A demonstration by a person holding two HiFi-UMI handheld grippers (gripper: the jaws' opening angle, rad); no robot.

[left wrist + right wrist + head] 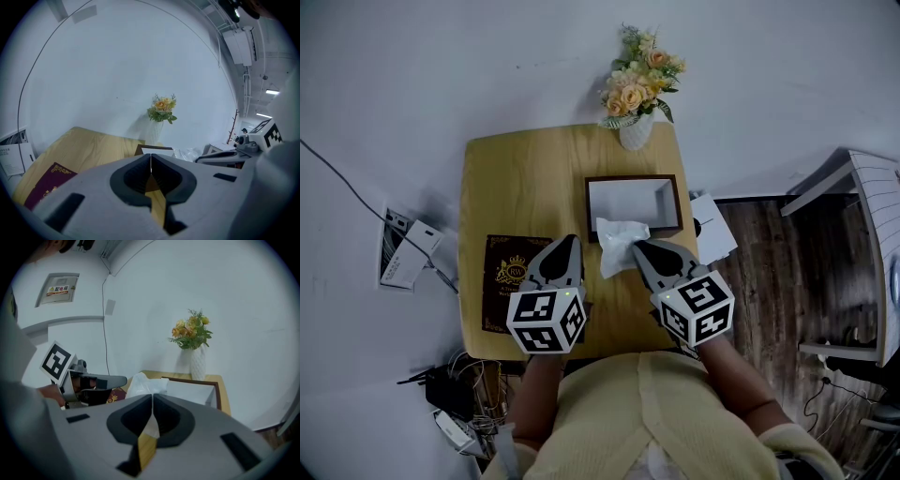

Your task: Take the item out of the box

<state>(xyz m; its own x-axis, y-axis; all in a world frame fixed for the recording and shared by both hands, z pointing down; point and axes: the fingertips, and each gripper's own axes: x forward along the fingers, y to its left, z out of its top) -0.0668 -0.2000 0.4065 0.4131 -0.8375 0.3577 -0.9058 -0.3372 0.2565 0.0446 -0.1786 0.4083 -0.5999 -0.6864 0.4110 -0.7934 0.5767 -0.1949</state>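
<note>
Your right gripper [638, 246] is clenched on the edge of the white bag [617, 246]; the bag bunches just ahead of its tips and a little to their left, against the near rim of the open box [677, 204]; the box lies straight beyond those tips on the table [525, 169]; your left gripper [570, 242] is closed tight with nothing in it, its tips just beside the bag's other side; a dark red booklet [499, 272] lies under it and to its left; a vase of flowers [636, 94] stands past the box.
</note>
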